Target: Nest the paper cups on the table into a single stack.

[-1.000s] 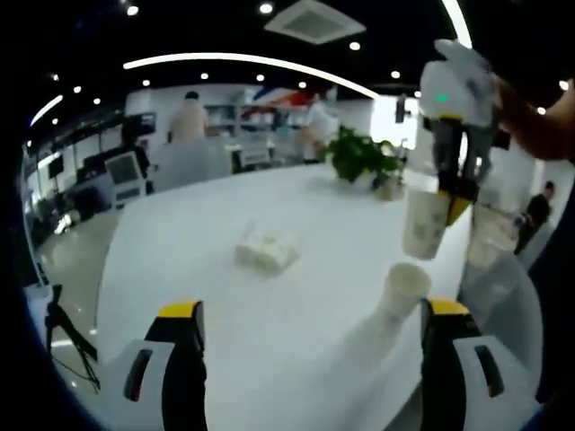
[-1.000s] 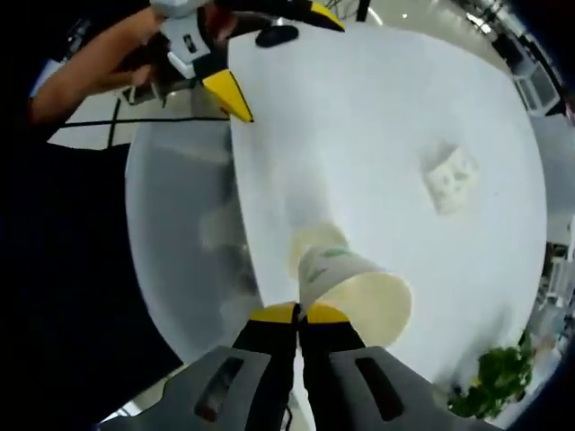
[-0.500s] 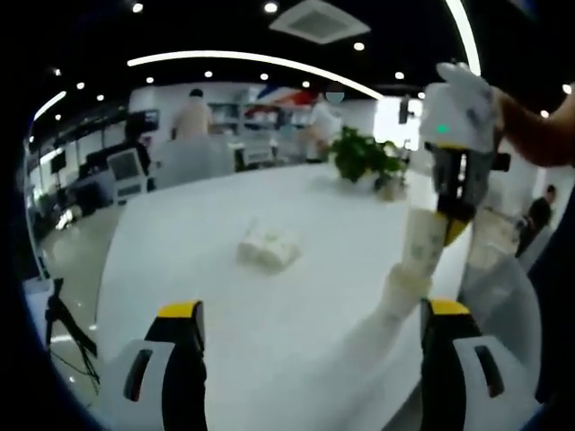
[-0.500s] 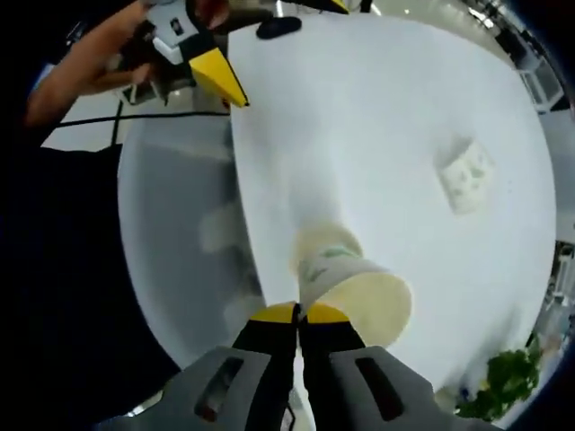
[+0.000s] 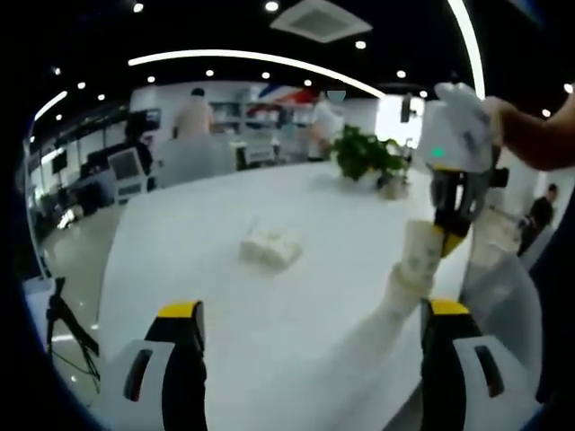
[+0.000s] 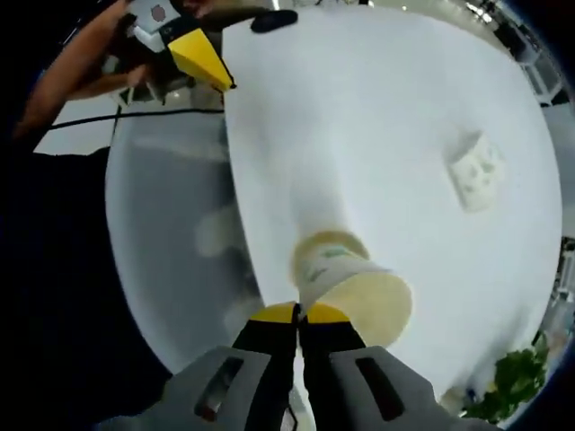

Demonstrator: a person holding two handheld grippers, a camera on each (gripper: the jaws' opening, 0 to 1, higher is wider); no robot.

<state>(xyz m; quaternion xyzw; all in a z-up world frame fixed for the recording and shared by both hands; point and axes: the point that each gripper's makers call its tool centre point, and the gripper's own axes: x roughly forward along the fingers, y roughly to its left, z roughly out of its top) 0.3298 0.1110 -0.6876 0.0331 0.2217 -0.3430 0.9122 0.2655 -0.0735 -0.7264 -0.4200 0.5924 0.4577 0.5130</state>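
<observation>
- The right gripper (image 6: pixel 300 314) has its two yellow-tipped jaws pressed together on the rim of a paper cup (image 6: pixel 352 287), pinching the wall of the cup between them.
- Seen from the left gripper view, that right gripper (image 5: pixel 452 235) comes down from above, held in a hand (image 5: pixel 467 126), with the held cup (image 5: pixel 420 254) hanging upright under its tips.
- The held cup sits partly inside a second cup (image 5: pixel 402 289) that stands on the table (image 5: pixel 225 296), so the two overlap; in the right gripper view the rim of the lower cup (image 6: pixel 325 242) shows just beyond the held one.
- Both cups are close to the table's near edge, at the side where the white top gives way to a grey, glossy strip (image 6: pixel 171 233).
- The left gripper (image 5: pixel 305 323) has its jaws spread wide apart with nothing between them, low over the near part of the table; in the right gripper view one of its yellow tips (image 6: pixel 202 58) shows at the table's edge.
- A small white pack (image 5: pixel 269 245) lies near the middle of the table, well apart from the cups.
- A potted plant (image 5: pixel 364 157) stands at the far edge of the table.
- People stand in the room beyond the table.
</observation>
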